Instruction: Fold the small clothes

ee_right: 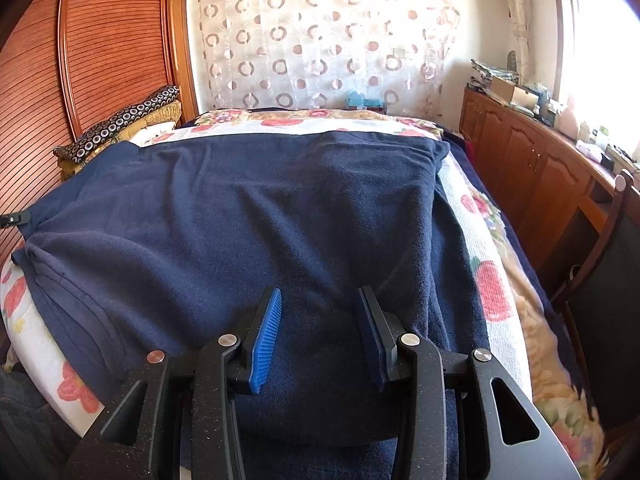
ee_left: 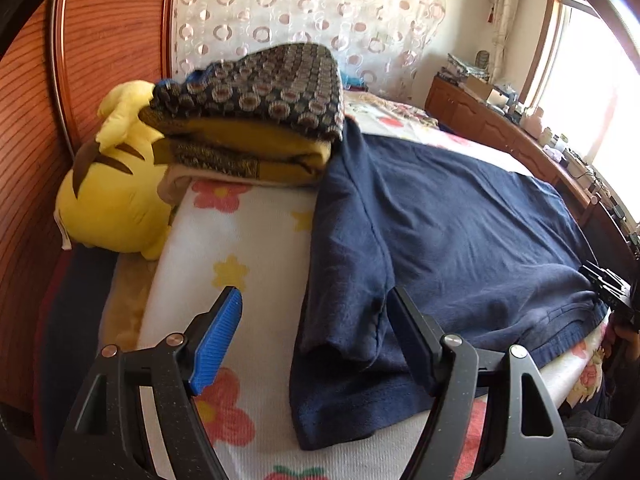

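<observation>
A navy T-shirt (ee_right: 248, 216) lies spread across a bed covered by a white floral blanket (ee_left: 240, 248), its body flat and its left sleeve (ee_left: 348, 248) folded over near the bed's left edge. The shirt's near hem (ee_left: 560, 344) runs along the front edge of the mattress.

The left tool (ee_left: 316, 320) hovers over that folded sleeve with its fingers spread wide; the blue ribbed pad (ee_left: 218, 340) stands over bare blanket and the other finger over the cloth, neither pressing on it. The right tool (ee_right: 318, 336) sits low over the middle of the shirt's near part, fingers partly apart with navy cloth showing between them; the pads do not pinch it. A bit of this tool shows at the right edge of the left wrist view (ee_left: 608, 284).

At the head of the bed, against a slatted wooden headboard (ee_right: 100, 60), a stack of folded blankets (ee_left: 248, 120) topped by a ring-patterned one rests beside a yellow plush toy (ee_left: 116, 196). A circle-patterned curtain (ee_right: 320, 40) hangs behind, and a wooden cabinet (ee_right: 520, 152) lines the right wall under the window.
</observation>
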A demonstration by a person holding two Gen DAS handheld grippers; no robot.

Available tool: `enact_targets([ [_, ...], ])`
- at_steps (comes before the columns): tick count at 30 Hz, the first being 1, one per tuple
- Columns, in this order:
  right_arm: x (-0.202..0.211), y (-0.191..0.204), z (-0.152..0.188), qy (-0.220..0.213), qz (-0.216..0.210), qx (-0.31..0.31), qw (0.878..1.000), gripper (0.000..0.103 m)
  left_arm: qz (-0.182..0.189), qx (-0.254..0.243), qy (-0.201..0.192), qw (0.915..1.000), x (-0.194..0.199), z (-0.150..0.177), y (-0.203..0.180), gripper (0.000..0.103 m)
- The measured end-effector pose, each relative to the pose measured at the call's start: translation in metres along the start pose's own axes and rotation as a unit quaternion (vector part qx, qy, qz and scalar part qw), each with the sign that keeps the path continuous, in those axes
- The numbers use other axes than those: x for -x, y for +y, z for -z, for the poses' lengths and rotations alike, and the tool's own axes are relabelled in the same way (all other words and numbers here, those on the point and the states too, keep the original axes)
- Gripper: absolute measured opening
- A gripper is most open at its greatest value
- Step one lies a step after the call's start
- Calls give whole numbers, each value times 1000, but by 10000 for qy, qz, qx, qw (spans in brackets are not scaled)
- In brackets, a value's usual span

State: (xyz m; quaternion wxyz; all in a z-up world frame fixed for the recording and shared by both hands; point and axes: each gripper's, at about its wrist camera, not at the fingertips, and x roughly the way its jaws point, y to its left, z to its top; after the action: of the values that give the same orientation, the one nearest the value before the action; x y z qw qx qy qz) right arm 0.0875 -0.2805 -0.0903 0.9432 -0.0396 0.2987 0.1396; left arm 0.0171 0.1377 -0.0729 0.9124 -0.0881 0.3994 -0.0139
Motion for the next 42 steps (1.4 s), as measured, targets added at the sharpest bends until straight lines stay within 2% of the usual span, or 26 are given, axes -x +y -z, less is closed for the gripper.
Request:
enact_targets([
  [10,1,-2,1,12,-55,75,10000,45,70,-65,122,9999,-8,11,-8,73],
  [12,1,-3,1,15,-58,80,9999,46,157,-100,103,9998,-8,12,-11,62],
  [14,1,-2,0,19,-55,117,9999,48,236,-148,98,9996,-9,13,-13,56],
  [16,0,0,0,29,-59,170,9998,49,228,-214,84,9995,-10,12,-16,44],
  [18,0,1,0,37,-65,194,9998,51,374,-221,143,9990,-12,11,-18,24],
  [21,1,1,0,53,-130,185,9997,58,574,-236,45,9981,-7,4,-25,12],
  [24,1,3,-1,112,-220,148,9996,64,774,-357,-175,9962,3,-11,-44,10],
  [32,10,-9,-10,261,-430,-252,9984,64,1330,-967,-708,9838,18,-64,-126,9],
  [36,18,-16,-9,209,-357,-255,9988,64,1647,-1290,-793,9747,12,-88,-174,9],
  [42,28,-24,-9,104,-292,-305,9991,64,1990,-1757,-789,9609,11,-105,-229,9],
])
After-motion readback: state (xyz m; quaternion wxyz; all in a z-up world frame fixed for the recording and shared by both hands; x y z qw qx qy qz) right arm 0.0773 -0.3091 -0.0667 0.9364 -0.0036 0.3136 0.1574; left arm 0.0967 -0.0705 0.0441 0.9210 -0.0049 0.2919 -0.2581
